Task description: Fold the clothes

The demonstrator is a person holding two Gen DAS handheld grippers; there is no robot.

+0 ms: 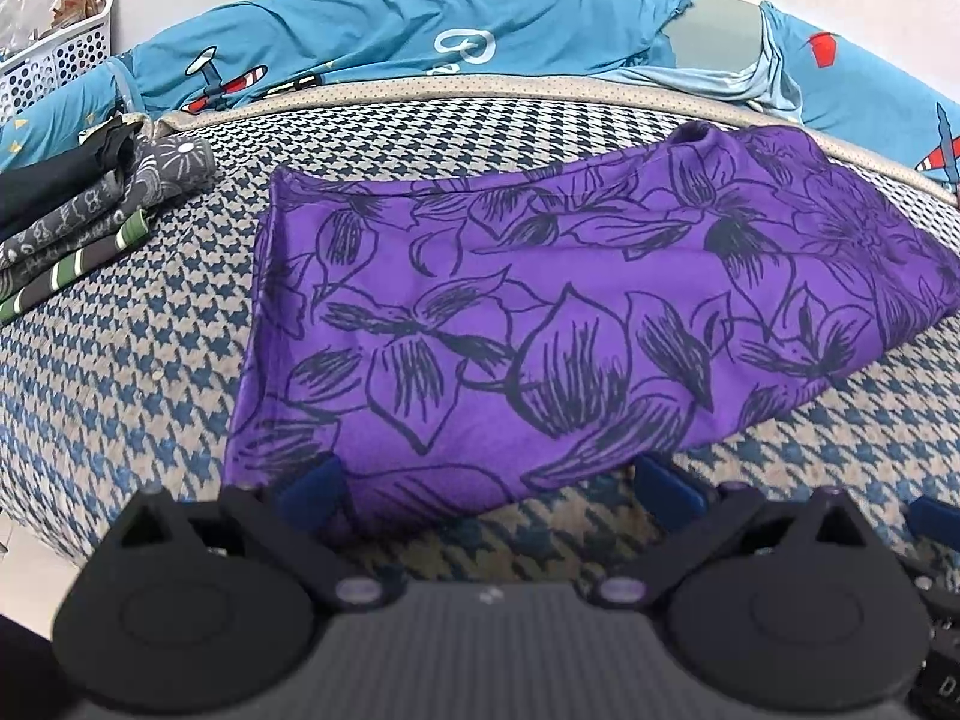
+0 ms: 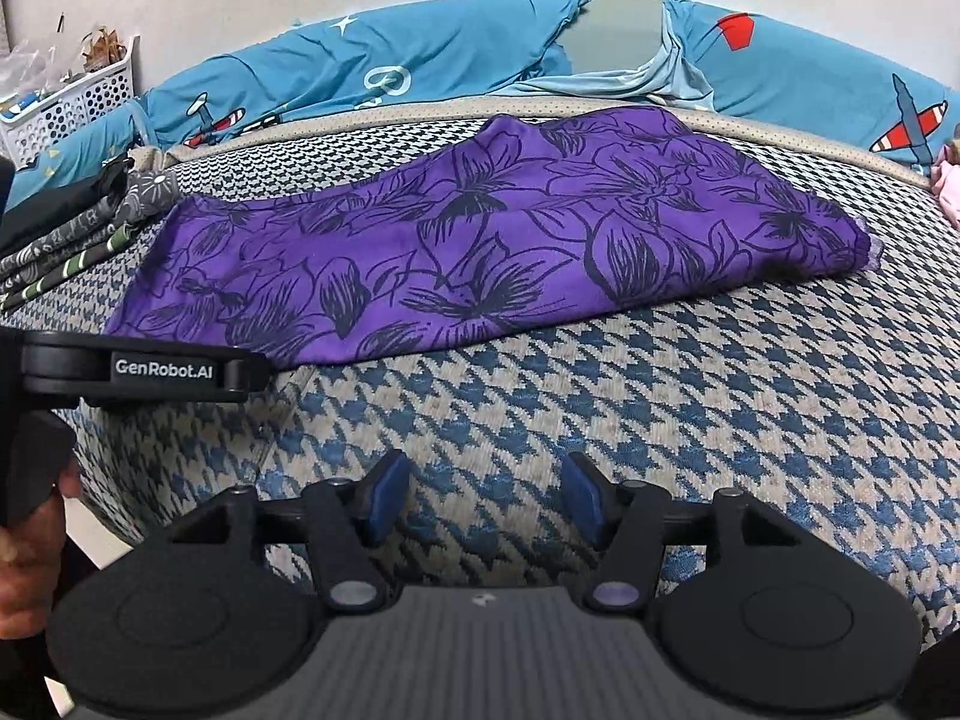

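Bare houndstooth mattress (image 2: 690, 420) lay open ahead of the right gripper (image 2: 486, 498). The purple garment (image 1: 570, 312) covered the middle; a stack of folded clothes (image 1: 90, 210) blocked the left side, blue bedding (image 1: 390, 30) the far edge.

houndstooth bed (image 2: 660, 396); purple garment (image 1: 540, 312), folded stack (image 1: 90, 210)

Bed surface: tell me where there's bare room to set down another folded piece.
Free: the checked cover between the purple cloth and the right gripper, and the strip between that cloth and the folded stack. Crowded: the back edge, along the blue bedding.
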